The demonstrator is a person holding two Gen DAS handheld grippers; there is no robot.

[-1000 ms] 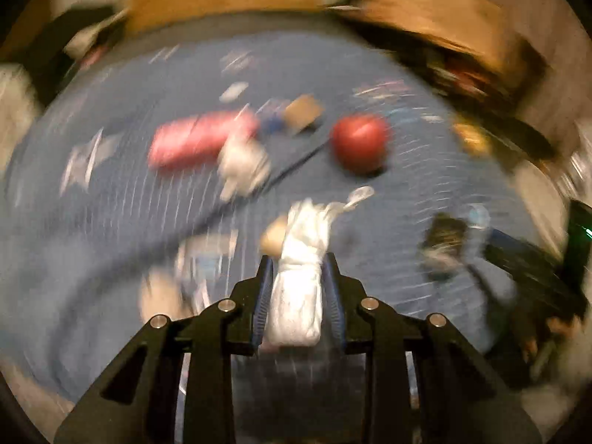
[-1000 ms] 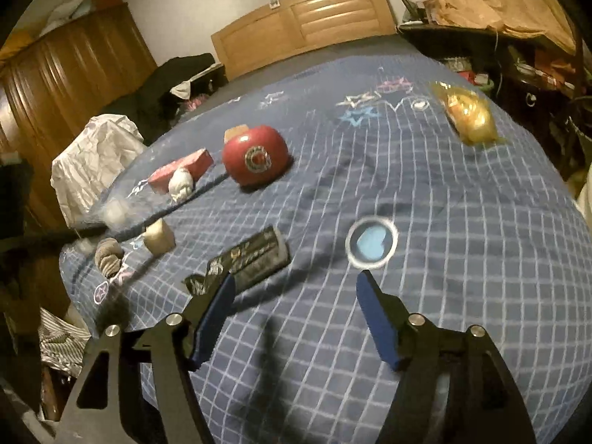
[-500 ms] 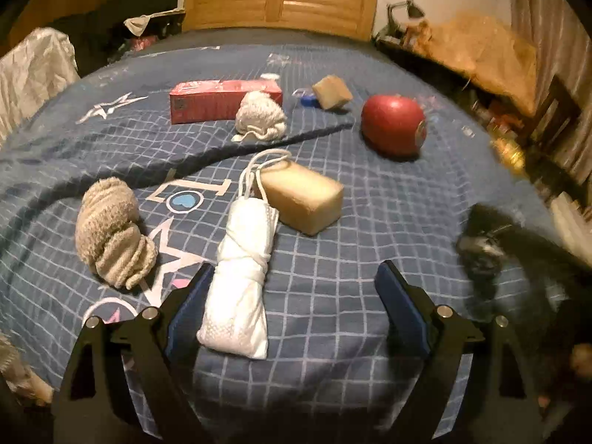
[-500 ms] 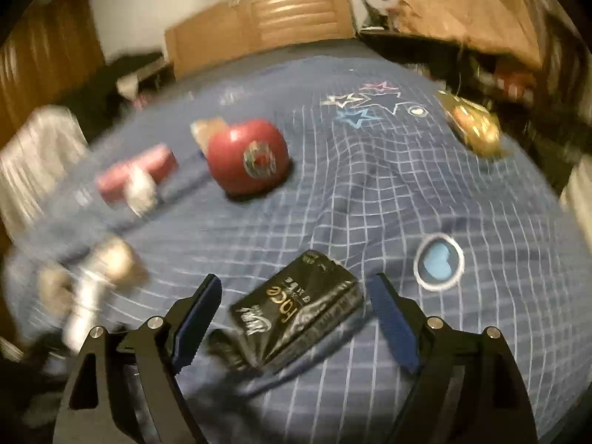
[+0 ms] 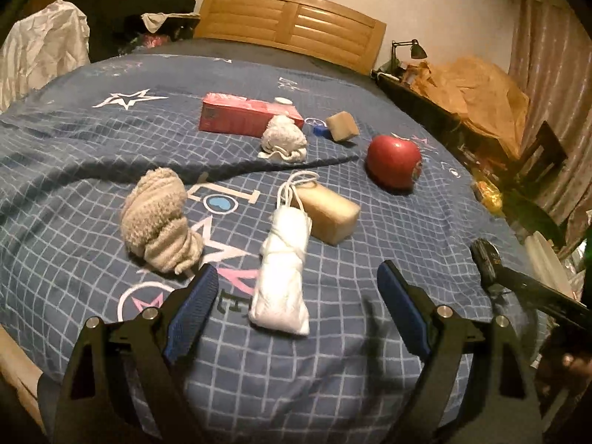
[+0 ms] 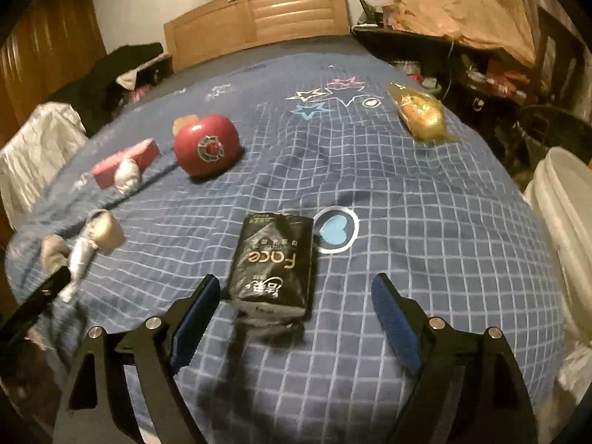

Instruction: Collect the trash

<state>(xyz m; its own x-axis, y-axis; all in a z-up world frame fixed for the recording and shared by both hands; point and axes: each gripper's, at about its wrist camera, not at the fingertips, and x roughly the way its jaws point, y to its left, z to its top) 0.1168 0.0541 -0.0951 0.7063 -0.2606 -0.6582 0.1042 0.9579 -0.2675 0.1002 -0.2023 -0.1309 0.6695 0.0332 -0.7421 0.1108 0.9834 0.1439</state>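
The left gripper (image 5: 294,296) is held over the bed (image 5: 74,170), jaws spread, a white bundle (image 5: 283,270) lying between them. The right gripper (image 6: 296,303) is likewise spread around a black packet (image 6: 273,262) on the bed.

Left wrist view sat low and close over the bed (image 5: 92,170), facing the headboard (image 5: 292,26) at 12 o'clock, with the red apple (image 5: 394,161) at 2 o'clock. Right wrist view looked from similar height toward the same headboard (image 6: 259,14) at 12 o'clock. Both shared the apple (image 6: 206,145) and pink box (image 5: 248,118) (image 6: 125,162), there at 10 o'clock.
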